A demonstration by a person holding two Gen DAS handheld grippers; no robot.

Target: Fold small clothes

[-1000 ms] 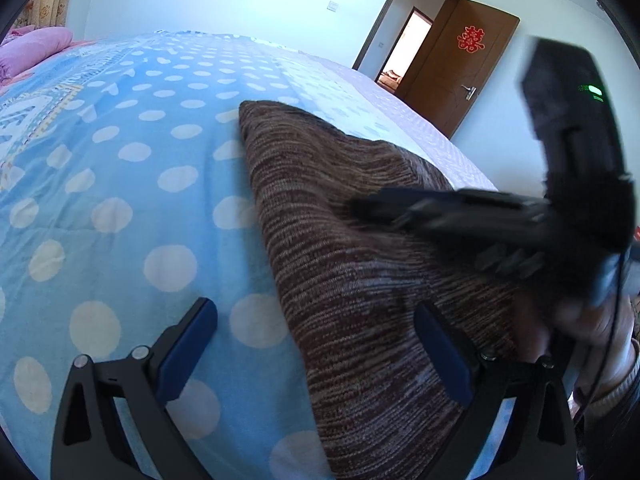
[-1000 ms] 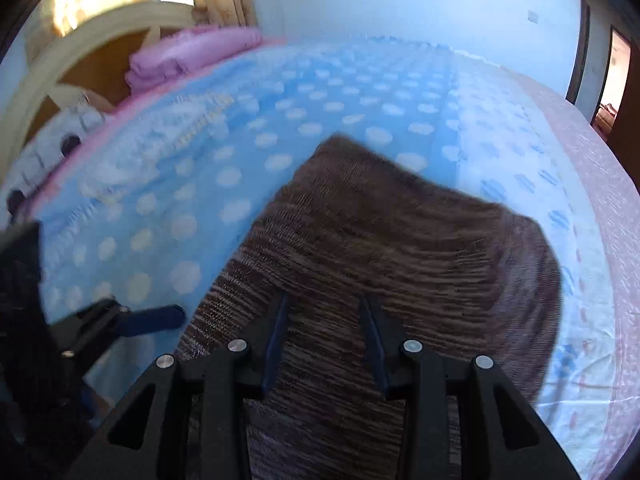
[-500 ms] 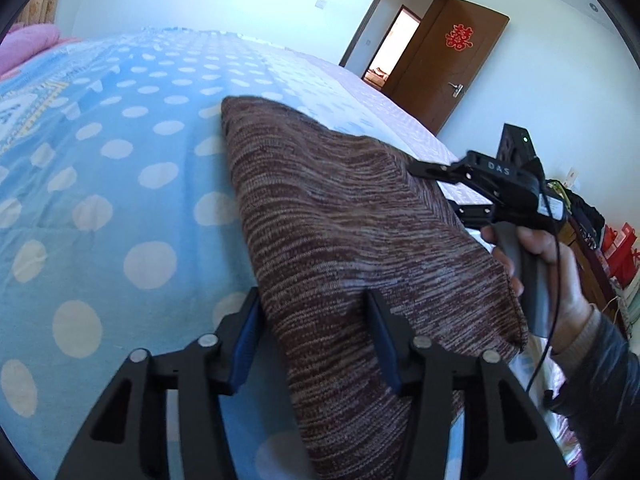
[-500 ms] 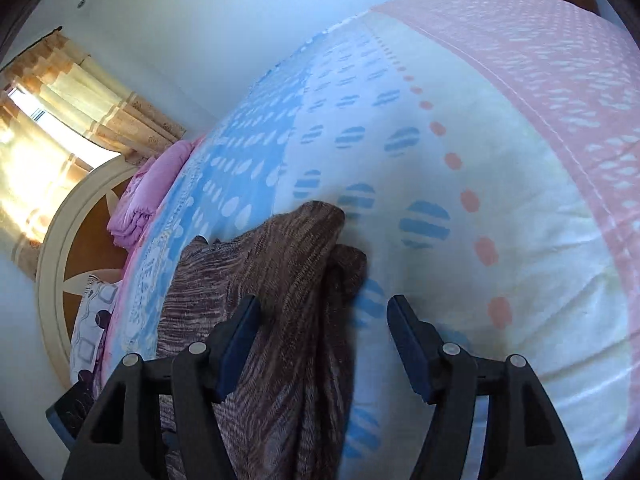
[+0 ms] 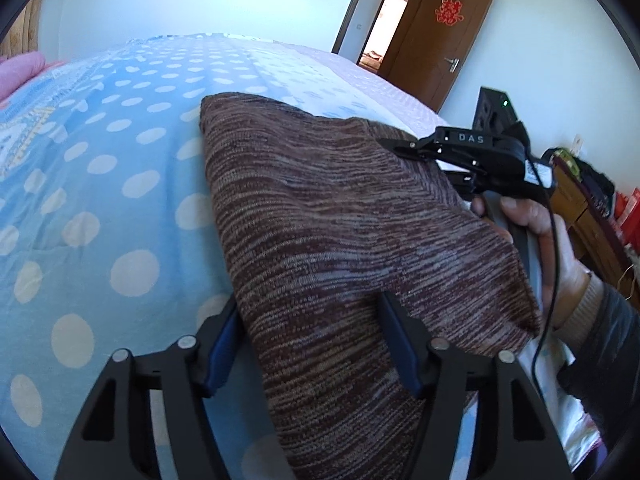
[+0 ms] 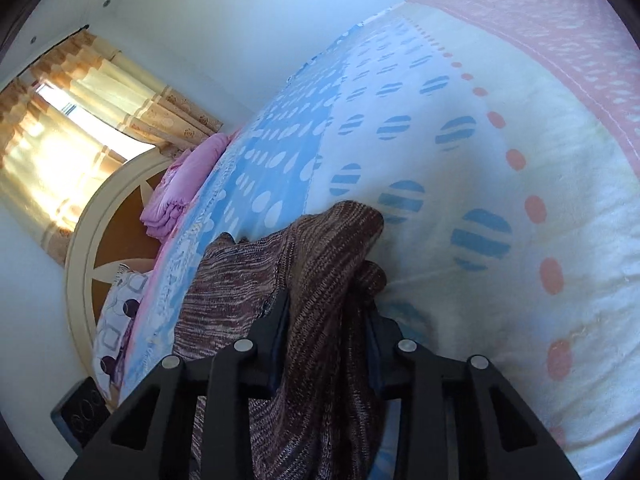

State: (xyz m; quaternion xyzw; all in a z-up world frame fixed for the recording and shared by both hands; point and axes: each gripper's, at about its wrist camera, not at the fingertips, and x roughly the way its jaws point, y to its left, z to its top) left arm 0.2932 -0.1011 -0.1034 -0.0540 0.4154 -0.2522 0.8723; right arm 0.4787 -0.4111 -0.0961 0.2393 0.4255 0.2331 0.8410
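Left wrist view: your left gripper straddled the near edge of the brown knit garment on the bed. Its jaws, wide a second before, had narrowed and then eased slightly apart, and I can't tell if the pads pressed. Right wrist view: your right gripper had swung to the garment's far corner, and its jaws just closed on the bunched cloth. With both edges taken, the fold looked ready to start.
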